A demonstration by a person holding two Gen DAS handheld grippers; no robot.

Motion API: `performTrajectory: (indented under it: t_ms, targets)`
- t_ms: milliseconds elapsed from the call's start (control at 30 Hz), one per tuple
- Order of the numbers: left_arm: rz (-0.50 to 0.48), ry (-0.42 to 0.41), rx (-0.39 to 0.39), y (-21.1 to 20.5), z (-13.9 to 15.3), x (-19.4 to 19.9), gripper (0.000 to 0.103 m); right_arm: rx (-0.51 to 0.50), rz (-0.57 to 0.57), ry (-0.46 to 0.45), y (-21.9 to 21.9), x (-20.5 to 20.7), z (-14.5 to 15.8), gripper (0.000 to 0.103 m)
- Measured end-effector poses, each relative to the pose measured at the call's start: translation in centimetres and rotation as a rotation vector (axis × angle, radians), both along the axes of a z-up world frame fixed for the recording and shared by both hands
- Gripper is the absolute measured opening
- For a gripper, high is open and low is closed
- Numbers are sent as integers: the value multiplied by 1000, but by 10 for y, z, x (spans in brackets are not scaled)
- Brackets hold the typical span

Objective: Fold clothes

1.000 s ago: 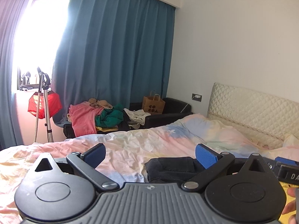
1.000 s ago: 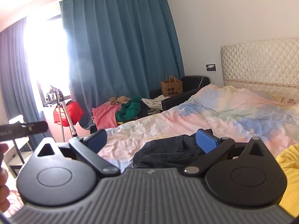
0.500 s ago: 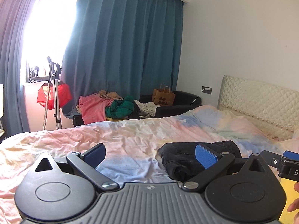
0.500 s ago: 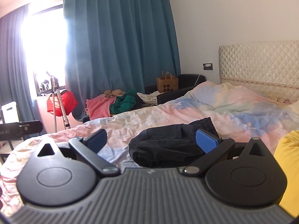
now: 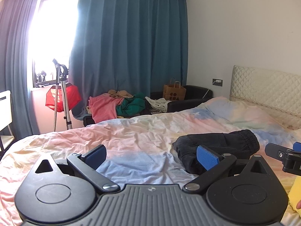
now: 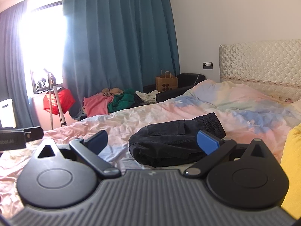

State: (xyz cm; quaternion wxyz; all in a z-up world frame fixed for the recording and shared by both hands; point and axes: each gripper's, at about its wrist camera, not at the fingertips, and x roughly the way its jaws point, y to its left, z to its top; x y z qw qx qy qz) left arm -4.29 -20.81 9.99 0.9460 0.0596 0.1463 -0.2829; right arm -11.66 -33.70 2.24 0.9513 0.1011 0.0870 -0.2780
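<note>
Left gripper (image 5: pixel 151 155): black ribbed housing, two round black discs, triangular cut-outs, silver pivot screws, blue textured finger pads (image 5: pixel 207 157). Right gripper (image 6: pixel 152 140): identical build; small emblem centred on ribbed body; blue pads (image 6: pixel 207 141) on black linkage arms.

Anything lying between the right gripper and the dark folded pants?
Nothing: in the right wrist view only bare pastel bedsheet lies between the open right gripper and the dark pants.
</note>
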Motion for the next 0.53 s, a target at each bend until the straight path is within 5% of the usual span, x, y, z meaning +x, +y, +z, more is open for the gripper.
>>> performTrajectory:
  t_ms: [533]
  targets:
    - [-22, 30, -4, -2, -16, 11, 103, 16, -6, 19, 0, 6, -19, 103]
